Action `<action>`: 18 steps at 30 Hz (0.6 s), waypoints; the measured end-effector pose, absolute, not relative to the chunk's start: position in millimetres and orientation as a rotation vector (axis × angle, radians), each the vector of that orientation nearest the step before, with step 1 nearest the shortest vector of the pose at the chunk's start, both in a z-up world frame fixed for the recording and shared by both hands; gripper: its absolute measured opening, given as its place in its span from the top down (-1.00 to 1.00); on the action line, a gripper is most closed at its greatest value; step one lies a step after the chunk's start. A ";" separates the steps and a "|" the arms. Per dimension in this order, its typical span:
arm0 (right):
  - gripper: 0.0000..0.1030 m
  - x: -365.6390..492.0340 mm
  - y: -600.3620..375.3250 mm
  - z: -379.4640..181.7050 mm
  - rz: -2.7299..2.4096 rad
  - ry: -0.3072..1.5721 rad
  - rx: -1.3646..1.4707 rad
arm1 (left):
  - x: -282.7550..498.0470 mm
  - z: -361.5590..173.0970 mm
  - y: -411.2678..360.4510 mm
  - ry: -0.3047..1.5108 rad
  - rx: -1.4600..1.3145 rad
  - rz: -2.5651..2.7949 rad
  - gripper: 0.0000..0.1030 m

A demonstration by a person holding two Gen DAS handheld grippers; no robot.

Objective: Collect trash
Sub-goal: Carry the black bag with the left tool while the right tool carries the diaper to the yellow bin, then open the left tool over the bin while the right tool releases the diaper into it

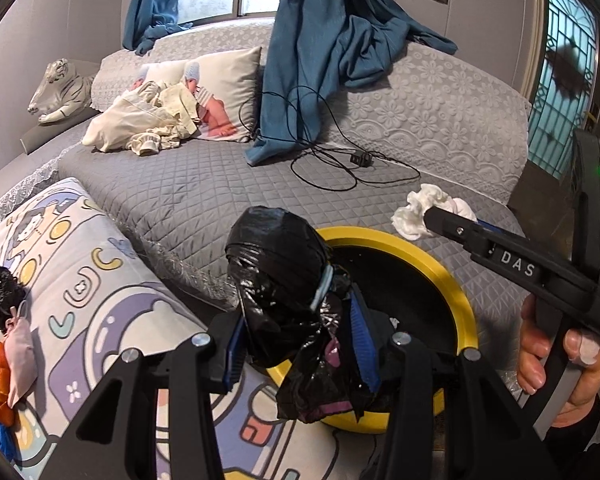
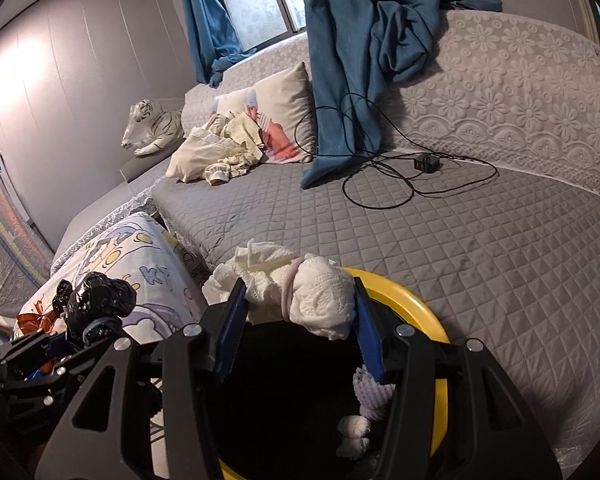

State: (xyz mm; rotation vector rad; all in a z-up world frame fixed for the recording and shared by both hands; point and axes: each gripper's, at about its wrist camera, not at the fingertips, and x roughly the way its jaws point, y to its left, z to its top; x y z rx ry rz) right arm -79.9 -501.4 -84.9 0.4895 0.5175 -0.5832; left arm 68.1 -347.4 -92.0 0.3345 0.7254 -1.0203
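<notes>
A yellow-rimmed bin (image 1: 456,280) sits at the near edge of a grey quilted sofa seat (image 2: 460,240), its dark mouth mostly open from above. A black bag bundle (image 1: 284,280), clamped in the left gripper (image 1: 296,344), hangs over the bin's left rim. A white tissue wad (image 2: 312,292), gripped by the right gripper (image 2: 296,320), covers the far rim. A cartoon-print cushion (image 1: 112,300) crowds the bin's left side. The seat to the right and beyond lies bare up to a looped black cable (image 2: 380,188) and hanging blue curtain (image 2: 340,80).
</notes>
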 end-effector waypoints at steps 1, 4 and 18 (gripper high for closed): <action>0.07 -80.0 -502.8 -86.0 -0.591 0.521 0.490 | 67.6 -93.9 -350.2 0.727 0.339 -1.021 0.17; 0.07 -80.5 -506.3 -90.9 -0.614 0.535 0.494 | 67.6 -103.4 -359.6 0.745 0.353 -1.024 0.17; 0.07 -75.0 -522.2 -116.2 -0.652 0.603 0.520 | 68.9 -127.3 -388.2 0.805 0.378 -1.048 0.15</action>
